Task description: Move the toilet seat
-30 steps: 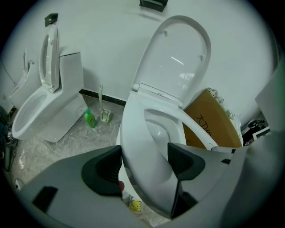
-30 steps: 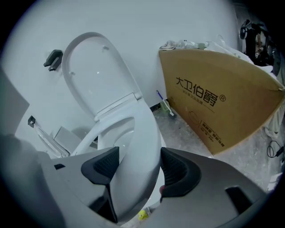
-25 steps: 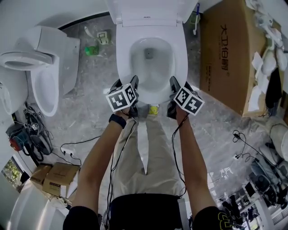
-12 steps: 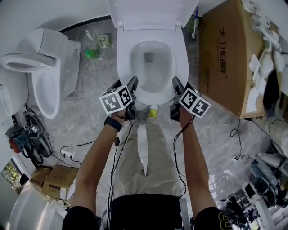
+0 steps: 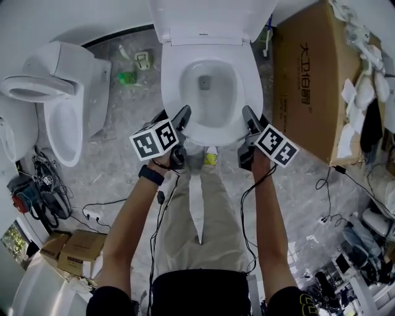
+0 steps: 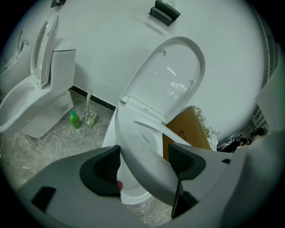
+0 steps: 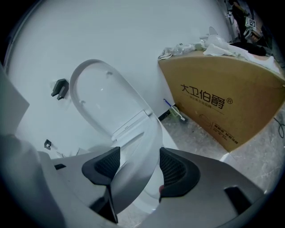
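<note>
Seen from above, a person stands at the front of a white toilet (image 5: 208, 92), holding a two-jaw tool in each hand. The left tool (image 5: 183, 115) and the right tool (image 5: 249, 116) each clamp the front rim of the toilet seat (image 5: 210, 133), one on either side, probably so the ring lifts evenly. The seat seems tilted slightly up off the toilet, though the overhead view leaves this unclear. The lid (image 5: 213, 15) stands raised at the toilet's back, out of the way. A cardboard box (image 5: 308, 74) sits right of the toilet. A second toilet (image 5: 62, 105) and a green bottle (image 5: 128, 78) are to its left.
</note>
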A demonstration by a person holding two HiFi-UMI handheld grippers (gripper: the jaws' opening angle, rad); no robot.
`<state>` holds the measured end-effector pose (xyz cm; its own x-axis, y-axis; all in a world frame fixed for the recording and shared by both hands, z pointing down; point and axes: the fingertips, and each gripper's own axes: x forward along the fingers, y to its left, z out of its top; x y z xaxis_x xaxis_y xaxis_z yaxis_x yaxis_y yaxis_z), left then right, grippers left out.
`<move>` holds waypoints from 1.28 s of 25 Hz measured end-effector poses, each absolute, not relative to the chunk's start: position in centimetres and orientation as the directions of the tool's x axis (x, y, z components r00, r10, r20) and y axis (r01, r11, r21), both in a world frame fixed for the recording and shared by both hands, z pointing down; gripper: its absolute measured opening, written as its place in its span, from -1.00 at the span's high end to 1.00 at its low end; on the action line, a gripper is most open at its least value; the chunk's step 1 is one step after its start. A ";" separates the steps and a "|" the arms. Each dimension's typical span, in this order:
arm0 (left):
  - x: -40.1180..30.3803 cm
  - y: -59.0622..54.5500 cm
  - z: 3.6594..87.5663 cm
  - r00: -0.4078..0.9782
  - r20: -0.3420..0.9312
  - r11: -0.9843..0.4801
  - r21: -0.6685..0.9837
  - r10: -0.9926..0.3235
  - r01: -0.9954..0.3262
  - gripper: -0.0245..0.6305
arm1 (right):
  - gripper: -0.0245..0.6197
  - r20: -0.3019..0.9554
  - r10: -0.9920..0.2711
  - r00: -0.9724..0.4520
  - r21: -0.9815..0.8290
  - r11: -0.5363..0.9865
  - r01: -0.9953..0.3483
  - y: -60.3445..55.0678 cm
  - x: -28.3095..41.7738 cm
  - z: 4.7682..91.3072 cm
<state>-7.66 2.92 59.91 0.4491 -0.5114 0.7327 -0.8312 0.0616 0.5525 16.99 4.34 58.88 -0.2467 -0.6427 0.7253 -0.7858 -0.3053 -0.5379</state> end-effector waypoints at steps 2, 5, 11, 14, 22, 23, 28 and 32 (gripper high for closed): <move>-7.7 2.5 59.4 0.453 0.727 0.068 0.562 -0.516 -0.824 -0.14 | -0.01 0.718 -0.649 -0.252 -0.551 -0.308 -0.776 3.9 17.0 58.4; -7.9 1.8 58.6 0.449 0.728 0.091 0.569 -0.517 -0.817 -0.15 | -0.03 0.703 -0.661 -0.261 -0.574 -0.311 -0.758 3.2 16.9 57.5; -8.0 0.5 57.0 0.447 0.727 0.139 0.589 -0.522 -0.796 -0.14 | -0.05 0.667 -0.692 -0.275 -0.633 -0.331 -0.700 1.7 16.9 55.7; -8.1 -0.3 56.0 0.456 0.716 0.156 0.610 -0.529 -0.777 -0.14 | -0.07 0.642 -0.707 -0.297 -0.669 -0.327 -0.668 0.9 16.9 54.6; -8.3 -1.9 54.7 0.471 0.684 0.191 0.657 -0.557 -0.729 -0.15 | -0.12 0.602 -0.737 -0.306 -0.715 -0.327 -0.618 -0.7 16.8 53.0; -8.3 -2.1 54.5 0.472 0.680 0.195 0.662 -0.561 -0.723 -0.15 | -0.12 0.599 -0.740 -0.306 -0.718 -0.328 -0.614 -0.9 16.9 52.8; -8.3 -3.0 53.6 0.476 0.661 0.213 0.688 -0.580 -0.694 -0.15 | -0.14 0.581 -0.757 -0.300 -0.740 -0.338 -0.582 -1.8 16.9 51.9; -8.4 -3.8 52.9 0.493 0.630 0.225 0.724 -0.600 -0.652 -0.18 | -0.15 0.549 -0.782 -0.294 -0.770 -0.337 -0.541 -2.6 17.1 51.2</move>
<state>-8.38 -3.81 52.88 0.4929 -0.6002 0.6299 -0.6518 0.2249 0.7243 17.06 -2.61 51.17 -0.2941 -0.7824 0.5490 -0.5411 -0.3372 -0.7704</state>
